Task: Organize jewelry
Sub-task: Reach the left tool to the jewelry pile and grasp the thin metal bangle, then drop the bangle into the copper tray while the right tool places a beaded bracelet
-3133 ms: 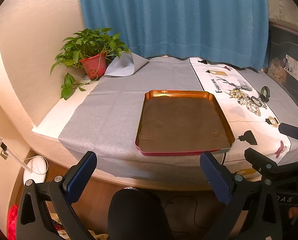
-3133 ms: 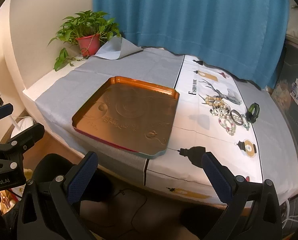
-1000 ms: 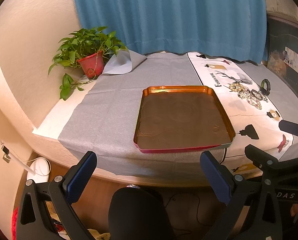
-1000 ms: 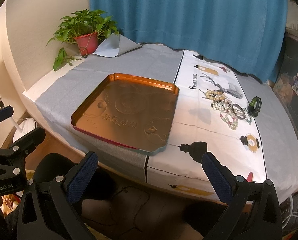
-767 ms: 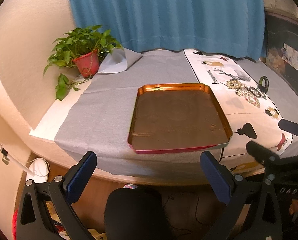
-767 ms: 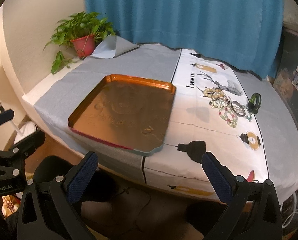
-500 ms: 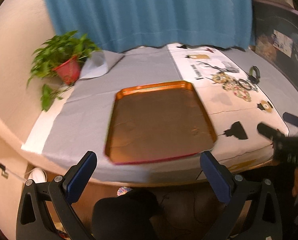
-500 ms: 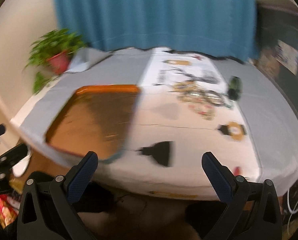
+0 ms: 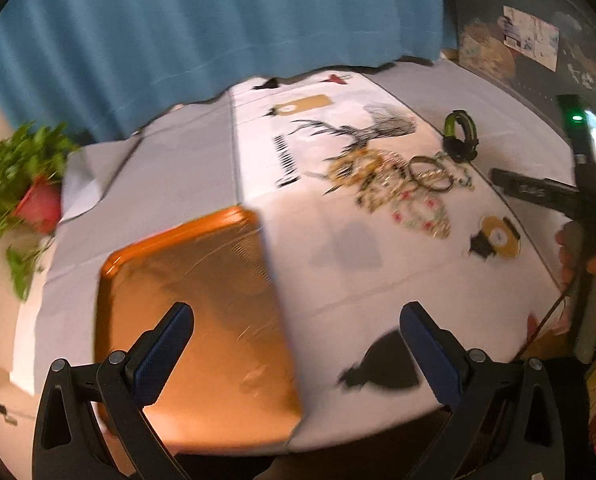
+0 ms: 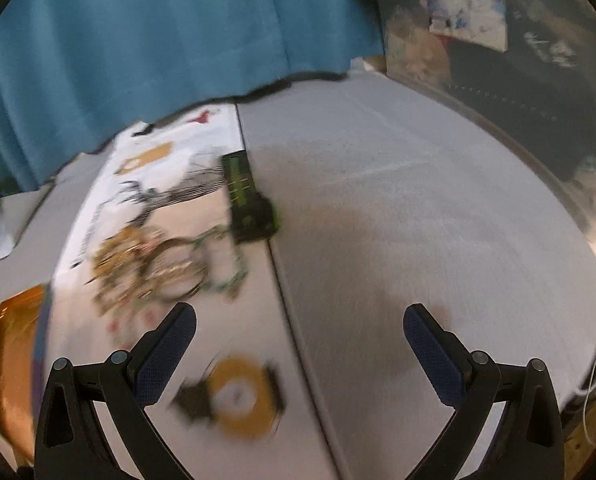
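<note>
A heap of bracelets and beads (image 9: 397,184) lies on the white printed cloth (image 9: 337,248), with a green-and-black band (image 9: 459,136) beside it. An orange tray (image 9: 194,320) rests on the grey cloth to the left. My left gripper (image 9: 298,344) hangs open over the tray's right edge, holding nothing. In the right wrist view the blurred jewelry heap (image 10: 158,268) and the green band (image 10: 250,200) sit ahead and to the left of my open, empty right gripper (image 10: 299,344). The right gripper's body (image 9: 557,196) shows at the right of the left wrist view, held by a hand.
A potted plant (image 9: 18,184) in a red pot stands at the far left by the blue curtain (image 9: 218,32). A dark panel with stickers (image 10: 497,60) borders the table on the right. The grey cloth (image 10: 417,220) spreads right of the jewelry.
Both grippers have swung to the right and moved in over the table. The tray has slid left in view and the jewelry heap is much nearer. Both stay open.
</note>
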### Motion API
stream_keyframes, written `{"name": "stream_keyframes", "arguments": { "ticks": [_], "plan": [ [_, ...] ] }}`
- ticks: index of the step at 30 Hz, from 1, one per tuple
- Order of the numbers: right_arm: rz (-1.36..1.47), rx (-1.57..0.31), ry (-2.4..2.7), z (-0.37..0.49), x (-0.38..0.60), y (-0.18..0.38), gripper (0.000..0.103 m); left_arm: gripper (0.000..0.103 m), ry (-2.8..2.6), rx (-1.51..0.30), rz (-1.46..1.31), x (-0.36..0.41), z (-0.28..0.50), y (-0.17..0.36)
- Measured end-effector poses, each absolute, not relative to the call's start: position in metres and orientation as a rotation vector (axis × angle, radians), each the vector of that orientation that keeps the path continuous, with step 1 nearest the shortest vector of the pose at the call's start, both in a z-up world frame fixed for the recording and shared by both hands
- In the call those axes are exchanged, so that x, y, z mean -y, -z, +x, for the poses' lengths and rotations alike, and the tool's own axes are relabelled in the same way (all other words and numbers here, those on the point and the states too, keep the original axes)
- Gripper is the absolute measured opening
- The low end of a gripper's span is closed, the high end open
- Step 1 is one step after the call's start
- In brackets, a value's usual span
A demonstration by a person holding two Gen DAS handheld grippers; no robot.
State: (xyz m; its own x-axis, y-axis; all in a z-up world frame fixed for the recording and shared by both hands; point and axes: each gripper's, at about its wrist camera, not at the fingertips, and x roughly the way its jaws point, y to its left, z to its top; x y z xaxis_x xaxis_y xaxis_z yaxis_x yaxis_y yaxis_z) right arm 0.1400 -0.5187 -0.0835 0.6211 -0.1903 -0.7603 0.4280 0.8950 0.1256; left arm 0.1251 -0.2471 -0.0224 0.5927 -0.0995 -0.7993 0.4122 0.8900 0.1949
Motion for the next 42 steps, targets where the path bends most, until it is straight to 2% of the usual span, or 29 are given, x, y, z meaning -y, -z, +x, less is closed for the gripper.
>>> {"name": "stream_keyframes", "arguments": {
  "ticks": [4, 6, 16, 23, 29, 30, 31, 32, 33, 34, 35, 36, 42],
  "plan": [
    [0.262, -0.858, 0.324, 0.177, 0.53, 0.096, 0.103, 0.103, 0.327, -0.87, 0.423, 0.282, 0.145, 0.024],
    [0.185, -0.933, 0.334, 0.19, 0.523, 0.109, 0.103, 0.103, 0.337, -0.857, 0.453, 0.296, 0.152, 0.025],
    [0.131, -0.912, 0.338, 0.142, 0.574, 0.124, 0.103, 0.103, 0.674, -0.86, 0.606, 0.382, 0.195, 0.037],
    [0.141, -0.928, 0.309, 0.133, 0.591, 0.126, 0.103, 0.103, 0.812, -0.972, 0.802, 0.45, 0.226, 0.08],
    [0.101, -0.925, 0.289, 0.136, 0.576, 0.12, 0.102, 0.103, 0.795, -1.057, 0.896, 0.467, 0.244, 0.104],
    [0.1, -0.917, 0.259, 0.136, 0.575, 0.119, 0.096, 0.099, 0.805, -1.079, 0.874, 0.468, 0.247, 0.104],
    [0.113, -0.904, 0.217, 0.131, 0.568, 0.118, 0.083, 0.086, 0.811, -1.097, 0.854, 0.467, 0.251, 0.103],
    [0.093, -0.892, 0.189, 0.13, 0.562, 0.115, 0.075, 0.077, 0.832, -1.123, 0.824, 0.465, 0.255, 0.102],
    [0.072, -0.885, 0.147, 0.129, 0.554, 0.113, 0.051, 0.059, 0.831, -1.112, 0.813, 0.465, 0.255, 0.098],
    [0.05, -0.884, 0.119, 0.131, 0.547, 0.112, 0.014, 0.059, 0.834, -1.115, 0.81, 0.465, 0.256, 0.097],
    [0.027, -0.894, 0.113, 0.131, 0.541, 0.111, 0.007, 0.059, 0.839, -1.122, 0.812, 0.465, 0.256, 0.096],
    [0.016, -0.904, 0.117, 0.131, 0.537, 0.111, 0.006, 0.059, 0.842, -1.116, 0.814, 0.464, 0.254, 0.094],
    [0.046, -0.84, 0.129, 0.114, 0.53, 0.078, 0.006, 0.059, 0.845, -1.035, 0.72, 0.441, 0.238, 0.055]
  ]
}}
